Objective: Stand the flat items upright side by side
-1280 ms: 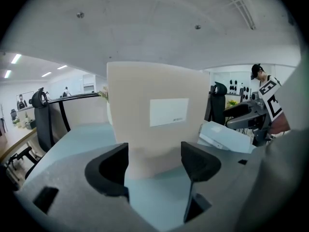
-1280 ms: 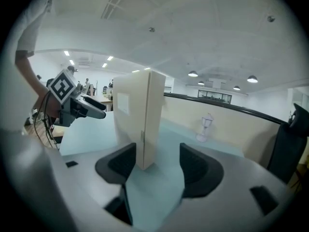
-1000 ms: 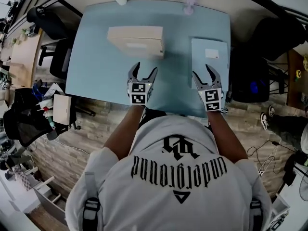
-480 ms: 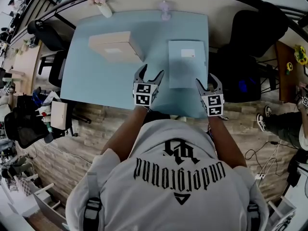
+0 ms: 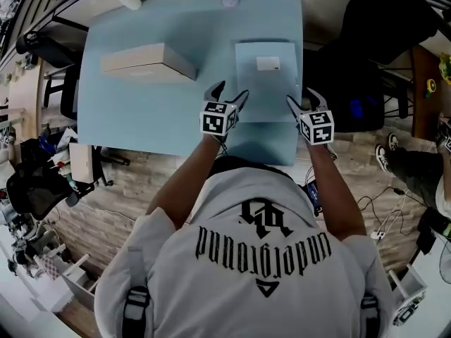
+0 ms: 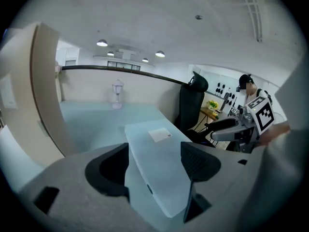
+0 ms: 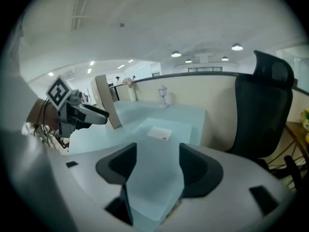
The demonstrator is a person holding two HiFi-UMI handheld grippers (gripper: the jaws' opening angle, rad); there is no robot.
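- Pale blue flat box (image 5: 266, 76), white label (image 5: 268, 64) on top, lies flat along the table's (image 5: 141, 111) right edge, toward the near corner.
- Beige box (image 5: 148, 62) stands on edge, far left.
- I see the left gripper (image 5: 230, 94) spread around the blue box's near left corner, not pinching.
- Right gripper (image 5: 303, 98) is at the near right corner, jaws opening, box between them.

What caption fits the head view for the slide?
Left gripper and right gripper straddle the near corners of the flat blue box on the table, right jaws opening; beige box upright at left.
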